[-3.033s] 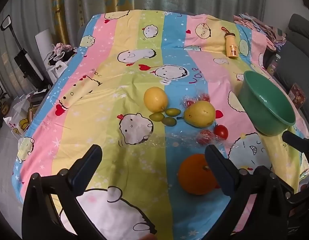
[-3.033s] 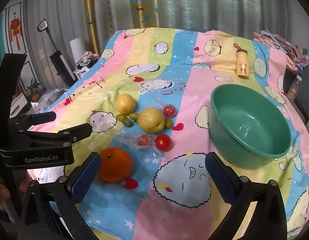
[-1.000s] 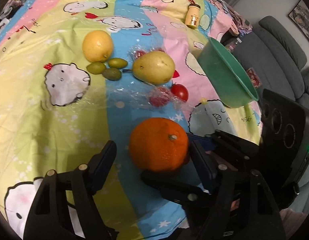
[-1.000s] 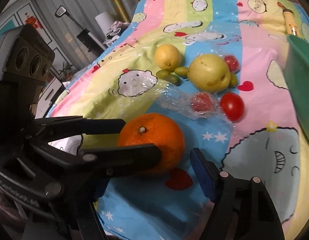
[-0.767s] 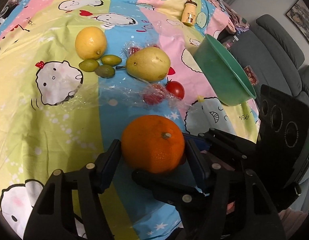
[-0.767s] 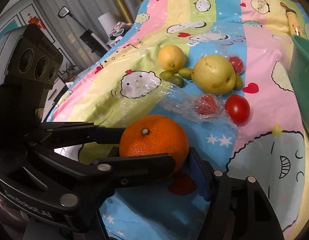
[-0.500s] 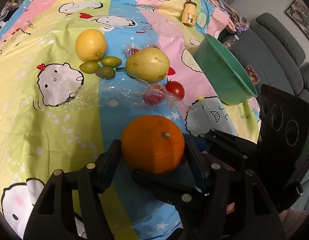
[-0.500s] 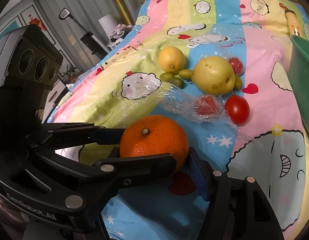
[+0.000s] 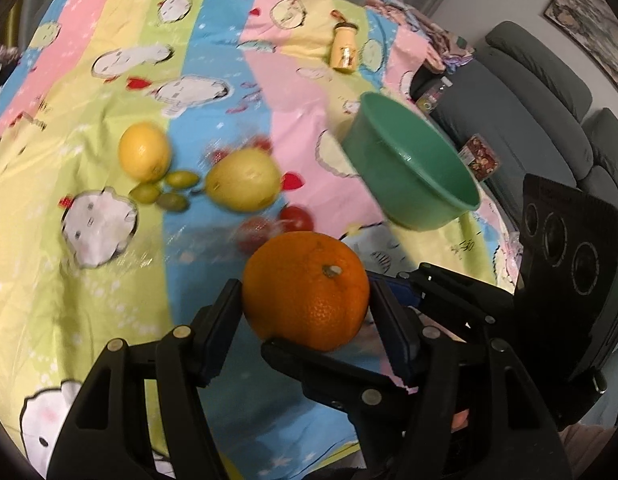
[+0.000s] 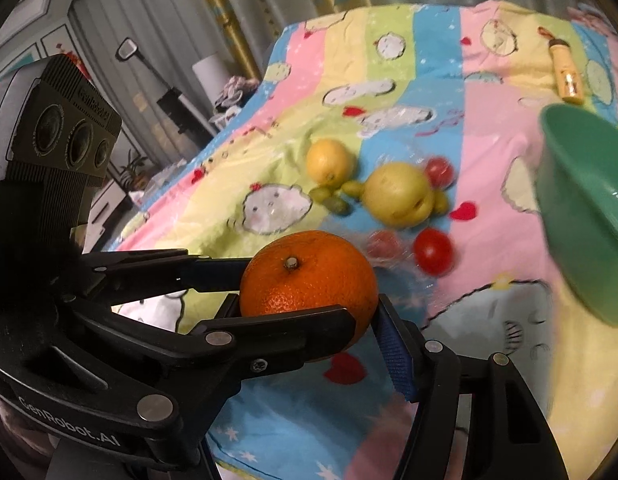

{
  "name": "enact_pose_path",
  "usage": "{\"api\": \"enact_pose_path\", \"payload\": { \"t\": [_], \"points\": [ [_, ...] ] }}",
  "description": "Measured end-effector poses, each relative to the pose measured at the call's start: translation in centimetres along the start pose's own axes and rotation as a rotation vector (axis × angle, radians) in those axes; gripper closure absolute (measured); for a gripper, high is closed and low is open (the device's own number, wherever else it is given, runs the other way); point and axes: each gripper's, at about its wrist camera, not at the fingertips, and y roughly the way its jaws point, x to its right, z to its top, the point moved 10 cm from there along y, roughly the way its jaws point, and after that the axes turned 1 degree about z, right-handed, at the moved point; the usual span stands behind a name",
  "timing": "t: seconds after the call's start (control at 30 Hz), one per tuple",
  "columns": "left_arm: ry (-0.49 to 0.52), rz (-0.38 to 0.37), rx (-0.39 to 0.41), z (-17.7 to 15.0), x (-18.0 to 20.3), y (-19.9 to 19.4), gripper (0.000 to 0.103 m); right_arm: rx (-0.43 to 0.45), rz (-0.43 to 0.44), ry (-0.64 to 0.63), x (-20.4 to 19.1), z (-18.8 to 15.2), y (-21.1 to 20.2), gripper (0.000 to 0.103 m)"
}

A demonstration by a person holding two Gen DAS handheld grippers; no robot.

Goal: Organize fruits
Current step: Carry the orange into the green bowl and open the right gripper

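I am holding the orange (image 9: 305, 290) in both grippers at once: my left gripper (image 9: 305, 300) is squeezing it from its two sides, jaws clamped on the peel, and my right gripper (image 10: 309, 308) is pressing its jaws against the same fruit, crossing the left one. The orange is hanging above the striped cartoon sheet (image 9: 109, 264), clear of the cloth. Beyond it, the lemon (image 9: 145, 151), three small green fruits (image 9: 165, 192), the pear (image 9: 245, 179) and a red tomato (image 9: 296, 218) are lying close together on the sheet. The green bowl (image 9: 413, 168) is sitting to their right, and a yellow bottle (image 9: 343, 51) is lying farther back.
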Motion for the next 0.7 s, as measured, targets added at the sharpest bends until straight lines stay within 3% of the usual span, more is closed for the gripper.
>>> {"api": "enact_pose_path", "payload": {
  "t": [0.5, 0.7],
  "points": [
    [0.183, -0.102, 0.058, 7.2, 9.4, 3.3, 0.038, 0.19, -0.137, 0.071, 8.5, 4.1, -7.1, 0.036],
    [0.24, -0.159, 0.035, 10.3, 12.8, 5.7, 0.038, 0.239, -0.196, 0.114, 12.5, 6.1, -9.2, 0.036]
  ]
}}
